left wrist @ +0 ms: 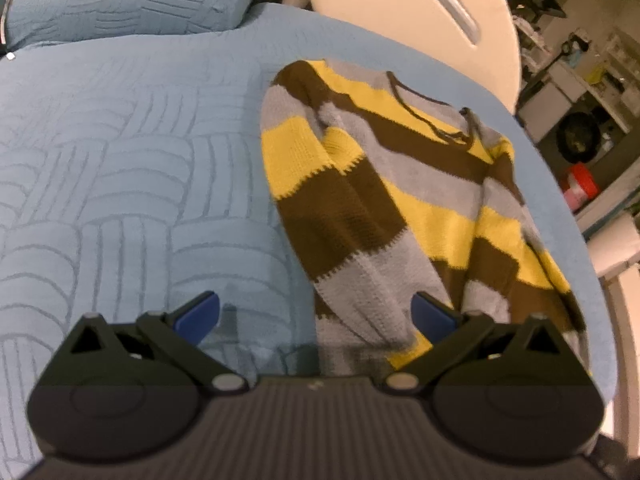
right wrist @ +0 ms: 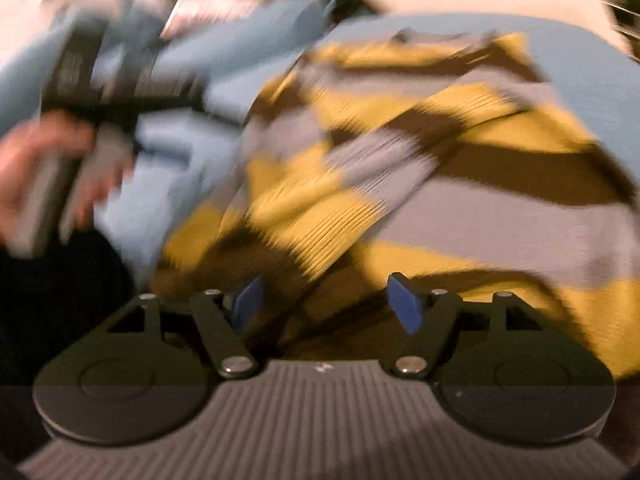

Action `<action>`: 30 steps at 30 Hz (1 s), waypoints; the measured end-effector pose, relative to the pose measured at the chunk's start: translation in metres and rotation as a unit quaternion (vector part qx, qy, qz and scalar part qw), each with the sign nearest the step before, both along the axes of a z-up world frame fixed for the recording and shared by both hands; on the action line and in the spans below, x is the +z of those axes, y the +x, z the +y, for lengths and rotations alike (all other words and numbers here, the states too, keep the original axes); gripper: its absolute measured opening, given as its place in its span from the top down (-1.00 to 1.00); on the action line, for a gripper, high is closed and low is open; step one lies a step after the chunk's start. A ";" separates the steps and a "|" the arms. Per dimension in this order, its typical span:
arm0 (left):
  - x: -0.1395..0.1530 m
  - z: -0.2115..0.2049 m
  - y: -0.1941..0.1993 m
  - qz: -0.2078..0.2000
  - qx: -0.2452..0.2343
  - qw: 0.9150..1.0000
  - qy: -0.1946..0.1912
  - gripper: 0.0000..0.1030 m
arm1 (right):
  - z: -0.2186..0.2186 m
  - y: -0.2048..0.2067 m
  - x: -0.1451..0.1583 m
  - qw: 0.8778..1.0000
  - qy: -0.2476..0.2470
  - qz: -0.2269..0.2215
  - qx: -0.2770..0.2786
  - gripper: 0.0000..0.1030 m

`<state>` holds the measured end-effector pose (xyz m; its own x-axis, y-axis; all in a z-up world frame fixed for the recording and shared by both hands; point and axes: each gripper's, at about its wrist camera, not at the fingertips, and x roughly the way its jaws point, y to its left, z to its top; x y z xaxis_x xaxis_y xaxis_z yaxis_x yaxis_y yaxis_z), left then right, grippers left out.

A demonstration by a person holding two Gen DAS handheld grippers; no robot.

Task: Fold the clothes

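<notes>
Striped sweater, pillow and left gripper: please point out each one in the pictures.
striped sweater point(left wrist: 400, 200): left wrist view, on the middle of its body.
pillow point(left wrist: 132, 0): left wrist view, on its quilted top.
left gripper point(left wrist: 316, 316): left wrist view, midway between its blue fingertips.

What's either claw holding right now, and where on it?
Nothing. The left claw is open over the sweater hem, and the right claw is open with blurred sweater folds between its fingers, not pinched.
</notes>
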<state>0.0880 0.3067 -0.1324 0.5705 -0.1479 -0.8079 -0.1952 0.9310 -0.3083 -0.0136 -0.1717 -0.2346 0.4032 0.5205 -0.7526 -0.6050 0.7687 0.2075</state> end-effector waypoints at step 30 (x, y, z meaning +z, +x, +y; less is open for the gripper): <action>0.002 0.018 0.000 0.003 0.070 0.997 0.026 -1.00 | -0.073 0.028 0.035 0.976 -0.108 -0.013 -0.191 -0.22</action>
